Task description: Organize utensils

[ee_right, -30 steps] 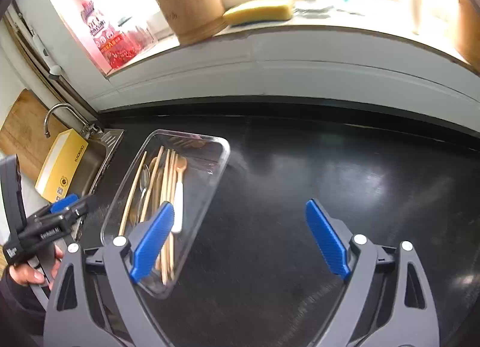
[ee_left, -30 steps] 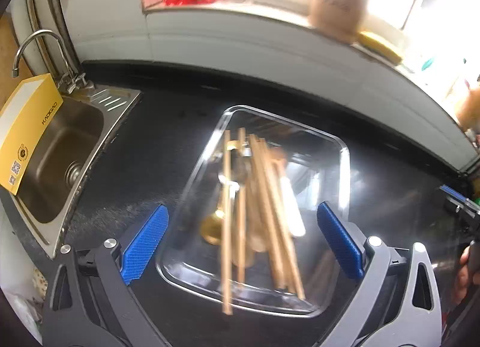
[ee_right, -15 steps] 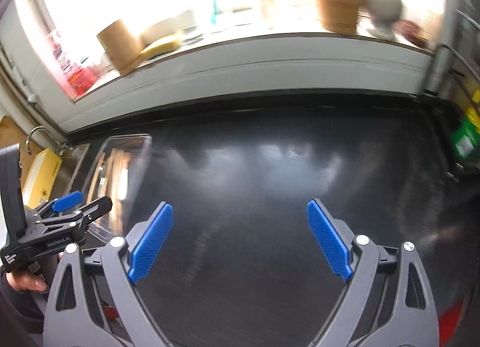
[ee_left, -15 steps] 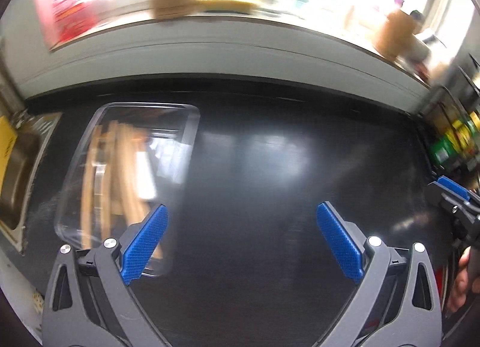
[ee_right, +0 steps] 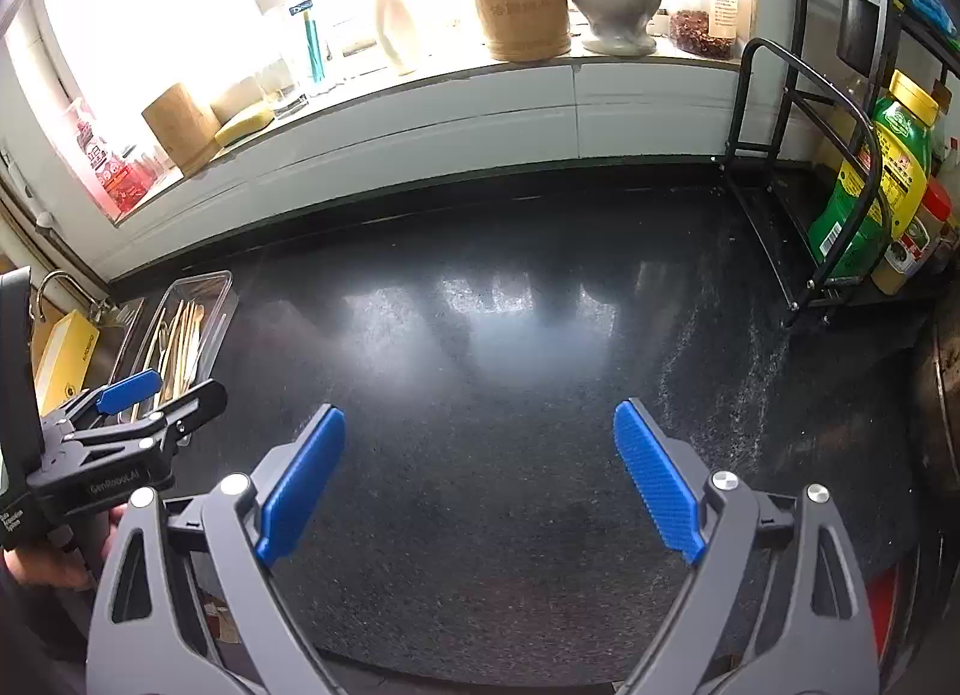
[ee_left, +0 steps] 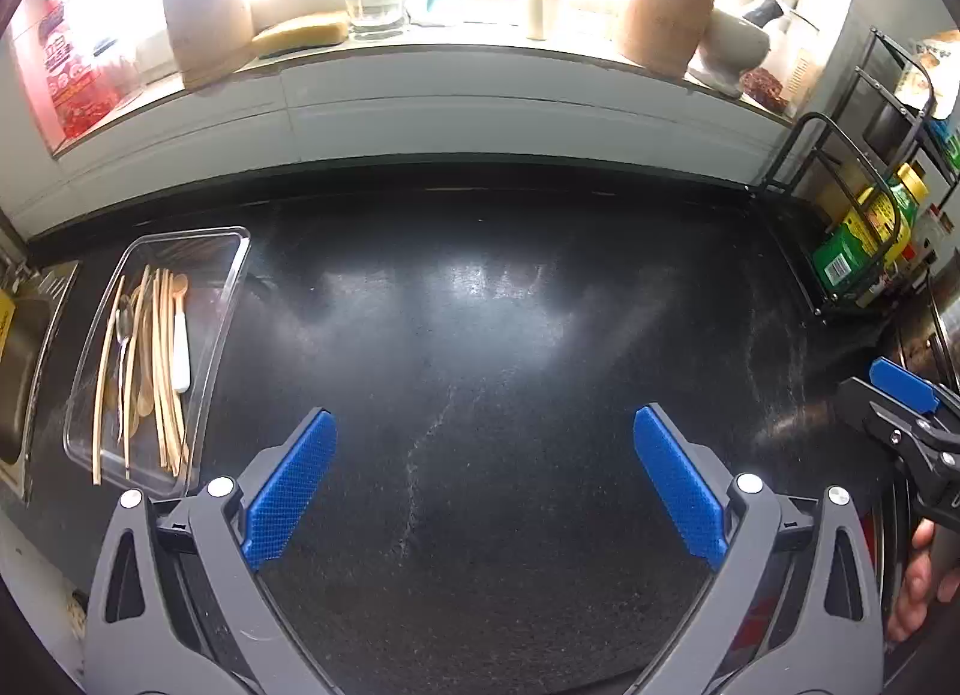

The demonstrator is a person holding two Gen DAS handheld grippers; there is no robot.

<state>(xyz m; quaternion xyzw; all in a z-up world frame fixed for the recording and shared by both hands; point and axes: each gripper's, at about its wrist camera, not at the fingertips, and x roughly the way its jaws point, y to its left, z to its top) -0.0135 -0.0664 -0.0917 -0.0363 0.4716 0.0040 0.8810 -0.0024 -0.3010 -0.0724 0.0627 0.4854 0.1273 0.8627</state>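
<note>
A clear plastic tray (ee_left: 225,281) lies at the left of the black counter and holds several wooden chopsticks (ee_left: 161,371), spoons and a white-handled utensil (ee_left: 180,344). The same tray (ee_right: 222,290) shows small at the far left in the right wrist view. My left gripper (ee_left: 483,476) is open over bare counter, to the right of the tray, with nothing between its blue pads. My right gripper (ee_right: 480,476) is open too, over the middle of the counter. The left gripper (ee_right: 153,395) appears in front of the tray in the right wrist view. The right gripper (ee_left: 900,395) shows at the right edge.
A steel sink (ee_left: 24,347) with a yellow box (ee_right: 63,353) lies left of the tray. The windowsill holds wooden canisters (ee_right: 519,5), a sponge (ee_left: 300,32), bottles and a stone mortar (ee_right: 618,5). A black wire rack (ee_right: 840,155) with condiment bottles stands at the right.
Both grippers have swung to the right, away from the tray. The tray has slid from the centre of the left wrist view to its left edge. Both stay open.
</note>
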